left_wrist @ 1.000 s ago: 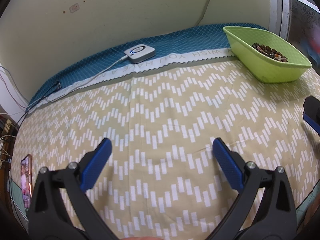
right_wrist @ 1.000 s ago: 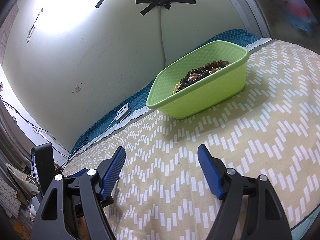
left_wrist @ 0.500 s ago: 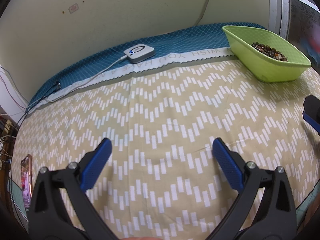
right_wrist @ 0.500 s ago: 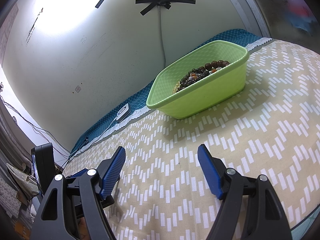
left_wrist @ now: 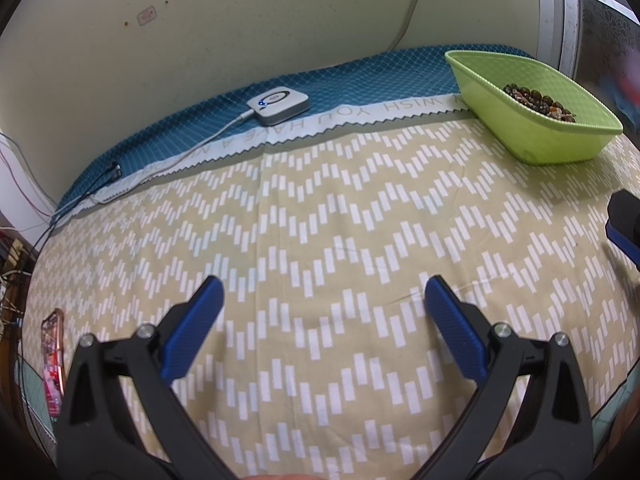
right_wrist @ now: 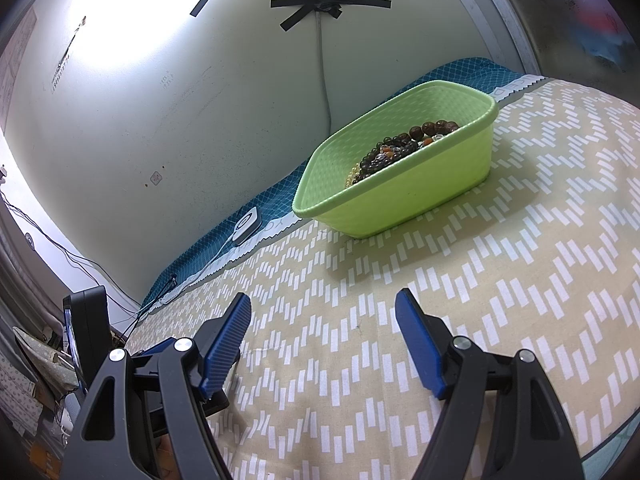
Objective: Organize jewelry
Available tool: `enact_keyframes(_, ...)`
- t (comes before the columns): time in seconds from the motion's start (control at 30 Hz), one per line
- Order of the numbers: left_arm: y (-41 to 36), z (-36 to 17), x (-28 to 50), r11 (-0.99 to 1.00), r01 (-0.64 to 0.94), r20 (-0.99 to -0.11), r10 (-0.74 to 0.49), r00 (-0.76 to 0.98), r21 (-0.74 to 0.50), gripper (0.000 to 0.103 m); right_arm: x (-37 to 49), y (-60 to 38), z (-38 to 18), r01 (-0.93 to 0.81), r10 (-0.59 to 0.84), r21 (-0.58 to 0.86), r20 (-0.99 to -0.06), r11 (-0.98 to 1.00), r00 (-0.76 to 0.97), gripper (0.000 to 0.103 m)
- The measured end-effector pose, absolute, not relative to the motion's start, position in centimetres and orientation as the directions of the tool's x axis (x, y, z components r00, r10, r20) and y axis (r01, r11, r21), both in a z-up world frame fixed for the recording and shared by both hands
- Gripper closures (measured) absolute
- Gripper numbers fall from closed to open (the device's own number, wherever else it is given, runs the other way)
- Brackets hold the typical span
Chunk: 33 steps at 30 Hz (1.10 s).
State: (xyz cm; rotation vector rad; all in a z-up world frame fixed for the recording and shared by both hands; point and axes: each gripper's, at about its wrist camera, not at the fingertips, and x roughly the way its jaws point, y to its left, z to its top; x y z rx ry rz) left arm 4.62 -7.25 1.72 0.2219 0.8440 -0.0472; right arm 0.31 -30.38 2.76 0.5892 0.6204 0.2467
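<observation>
Both grippers hover angled down over the patterned worktop (left_wrist: 320, 208), left gripper (left_wrist: 320, 300) and right gripper (right_wrist: 324, 316) spread wide, empty; beaded jewelry (right_wrist: 400, 148) lies in the green basket (right_wrist: 400, 200) ahead

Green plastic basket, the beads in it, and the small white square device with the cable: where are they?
Green plastic basket (right_wrist: 404, 204): right wrist view, near side wall.
Beads (right_wrist: 394, 150): right wrist view, middle of the pile.
Small white square device (left_wrist: 279, 105): left wrist view, top face.
</observation>
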Motion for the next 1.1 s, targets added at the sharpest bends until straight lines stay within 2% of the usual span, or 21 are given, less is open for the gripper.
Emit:
enact_keyframes(0.6,-7.4,1.7,4.7,0.976,0.132,-0.746,0.044,0.664,0.175,0.006,0.3,-30.4,2.7,-0.044,0.386,0.586,-0.473,0.809,0.792,0.053)
enact_keyframes(0.93,-6.6,1.7,4.9,0.981,0.151,-0.763,-0.002,0.647,0.126,0.006,0.3,-30.0,2.7,-0.051,0.385,0.577,-0.475,0.815,0.792,0.053)
enact_keyframes(1.1,-5.5,1.3,5.7,0.989,0.124,-0.789,-0.012,0.615,0.081,0.006,0.8,-29.2,2.8,-0.038,0.36,0.534,-0.514,0.845,0.778,0.046)
